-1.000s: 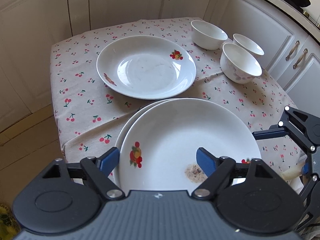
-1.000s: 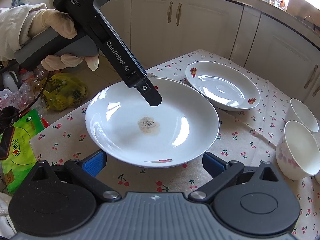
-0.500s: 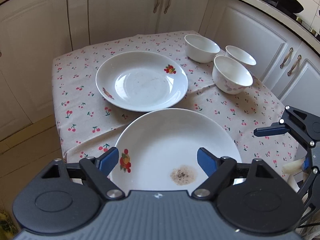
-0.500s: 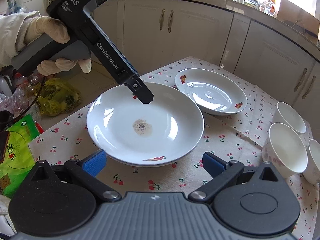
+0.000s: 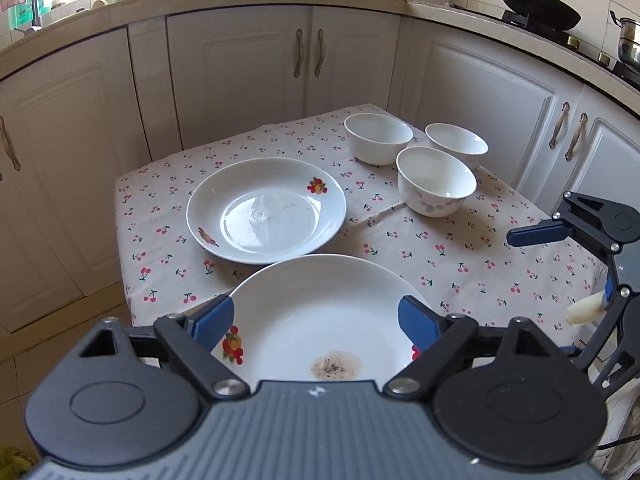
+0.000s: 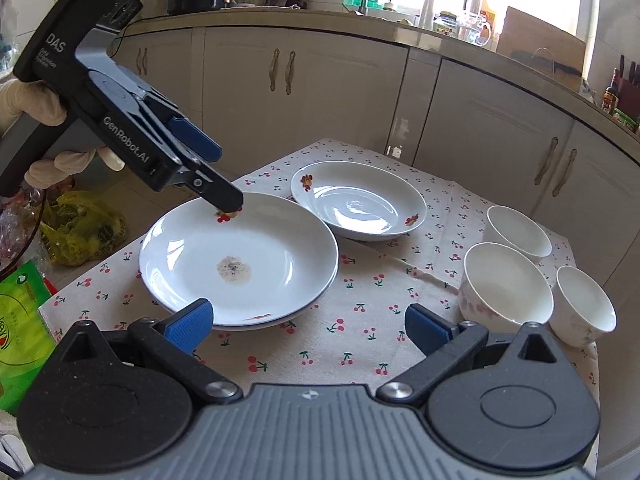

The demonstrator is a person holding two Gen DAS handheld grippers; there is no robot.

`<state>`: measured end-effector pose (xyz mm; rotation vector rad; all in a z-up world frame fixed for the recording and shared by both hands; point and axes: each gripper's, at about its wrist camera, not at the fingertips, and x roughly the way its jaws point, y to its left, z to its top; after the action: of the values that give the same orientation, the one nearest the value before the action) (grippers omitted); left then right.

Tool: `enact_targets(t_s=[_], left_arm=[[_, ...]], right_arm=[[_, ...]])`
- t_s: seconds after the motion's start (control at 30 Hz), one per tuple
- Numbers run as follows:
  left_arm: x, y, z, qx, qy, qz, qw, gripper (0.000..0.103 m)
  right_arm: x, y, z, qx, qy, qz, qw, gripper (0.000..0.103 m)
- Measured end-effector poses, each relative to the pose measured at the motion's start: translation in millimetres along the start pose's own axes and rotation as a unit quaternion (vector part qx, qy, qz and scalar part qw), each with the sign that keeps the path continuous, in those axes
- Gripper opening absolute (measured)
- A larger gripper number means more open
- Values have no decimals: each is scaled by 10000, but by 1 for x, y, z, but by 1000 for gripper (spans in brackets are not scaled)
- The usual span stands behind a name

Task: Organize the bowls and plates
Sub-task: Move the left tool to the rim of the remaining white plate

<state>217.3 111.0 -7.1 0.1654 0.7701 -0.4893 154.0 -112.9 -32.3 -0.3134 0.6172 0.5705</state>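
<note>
A stained white plate (image 5: pixel 320 320) lies on top of a second plate on the cherry-print tablecloth (image 5: pixel 440 248), at the near-left corner. My left gripper (image 5: pixel 316 322) hovers over its near rim, jaws opening, pads clear of it. From the right wrist view, the left gripper (image 6: pixel 226 178) hangs just above that stack (image 6: pixel 240 256). A clean plate (image 5: pixel 266 210) (image 6: pixel 360 200) lies behind. Three white bowls (image 5: pixel 436 182) (image 6: pixel 500 284) cluster at the right. My right gripper (image 6: pixel 308 324) is open over bare cloth, beside the stack.
White cabinets (image 5: pixel 308 60) ring the small table on two sides. A yellow bag (image 6: pixel 80 224) and a green packet (image 6: pixel 20 320) lie on the floor by the table's left edge. A gloved hand (image 6: pixel 48 108) holds the left gripper. One right-gripper finger (image 5: pixel 536 236) shows at the right.
Both grippers have pulled back and risen from the plates. The left gripper's jaws have widened and its tip has left the plate's inside for its rim. The top plate now sits squarely on the lower one.
</note>
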Motion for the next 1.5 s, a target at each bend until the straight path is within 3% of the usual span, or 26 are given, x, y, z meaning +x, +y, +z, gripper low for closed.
enact_targets(t_s=[0.57, 1.03, 1.5], left_arm=[[26, 26, 40, 17, -318, 180, 9993, 100], [96, 77, 75, -288, -74, 159, 9994, 102], [154, 108, 90, -581, 326, -33, 9978, 102]], right_arm=[[35, -42, 41, -89, -235, 61, 9997, 103], [108, -81, 66, -48, 334, 163, 9993, 103], [165, -88, 69, -344, 882, 302, 9951, 103]])
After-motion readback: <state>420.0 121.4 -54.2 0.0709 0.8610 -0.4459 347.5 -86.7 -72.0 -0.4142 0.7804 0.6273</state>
